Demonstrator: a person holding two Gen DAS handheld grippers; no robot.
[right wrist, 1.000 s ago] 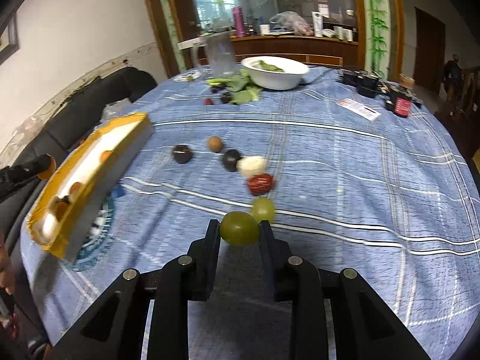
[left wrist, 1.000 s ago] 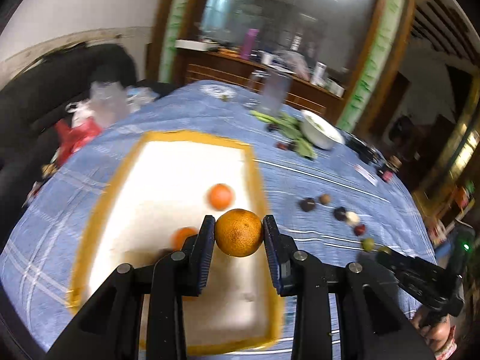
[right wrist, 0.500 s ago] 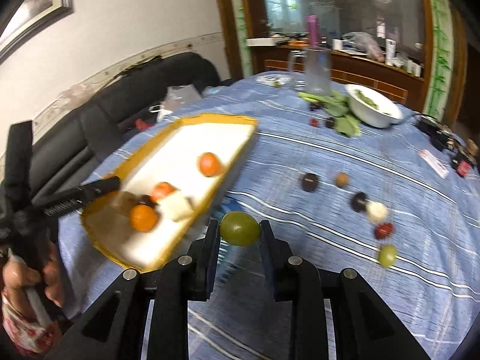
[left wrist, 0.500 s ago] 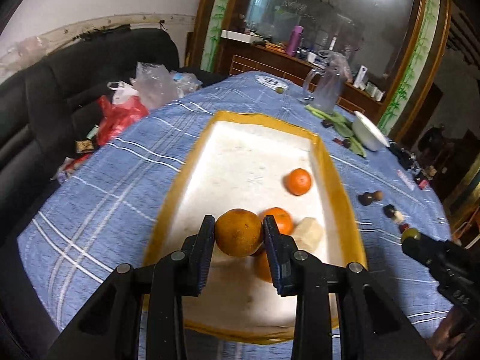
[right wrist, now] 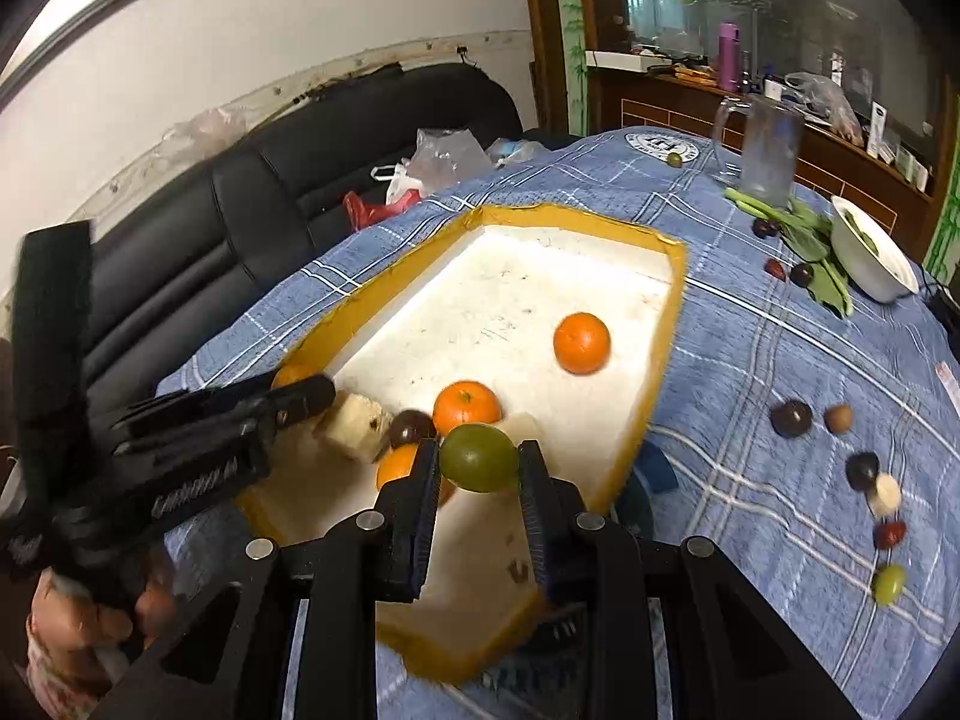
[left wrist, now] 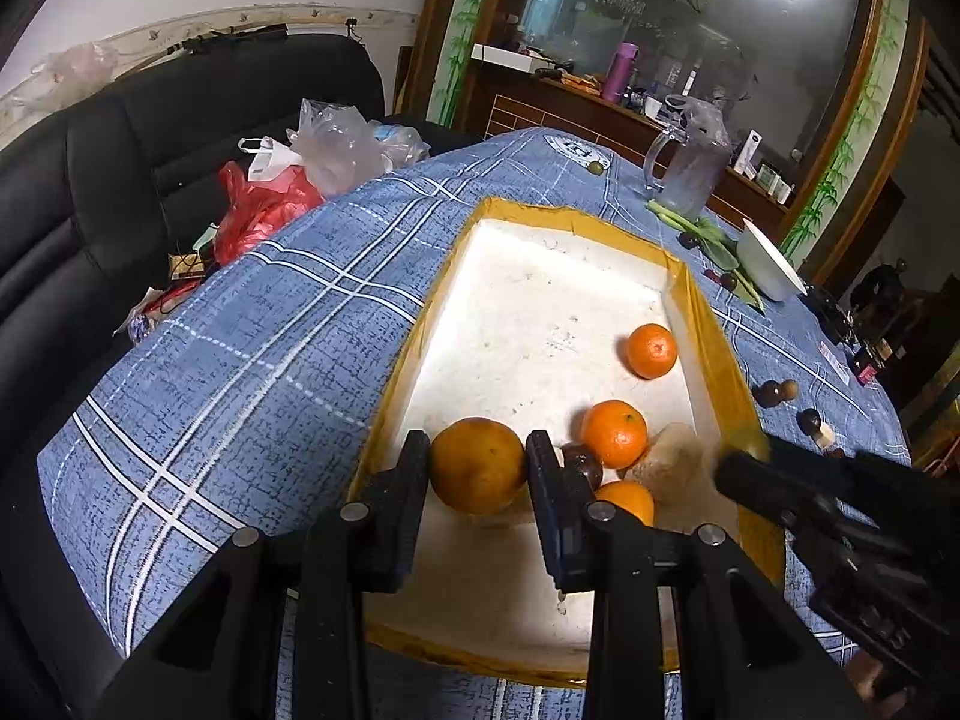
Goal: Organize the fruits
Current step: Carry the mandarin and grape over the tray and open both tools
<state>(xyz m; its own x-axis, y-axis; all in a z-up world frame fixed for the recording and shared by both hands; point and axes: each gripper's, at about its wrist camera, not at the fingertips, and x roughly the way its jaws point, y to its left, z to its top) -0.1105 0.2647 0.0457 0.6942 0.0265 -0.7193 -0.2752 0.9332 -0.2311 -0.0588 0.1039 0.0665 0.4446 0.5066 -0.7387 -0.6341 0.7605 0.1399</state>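
Observation:
My left gripper is shut on a large orange, low over the near left corner of the yellow-rimmed white tray. My right gripper is shut on a green round fruit above the tray's near end. Inside lie three small oranges, a dark fruit and a pale chunk. The left gripper shows at the left of the right wrist view. Several loose small fruits lie on the blue cloth to the right.
A glass jug, leafy greens and a white bowl stand at the far right of the table. A black sofa with plastic bags lies beyond the left edge. A person's hand holds the left gripper.
The right gripper carried the green fruit left from the row of loose fruits to over the tray. The left gripper sank with the orange toward the tray's near left corner.

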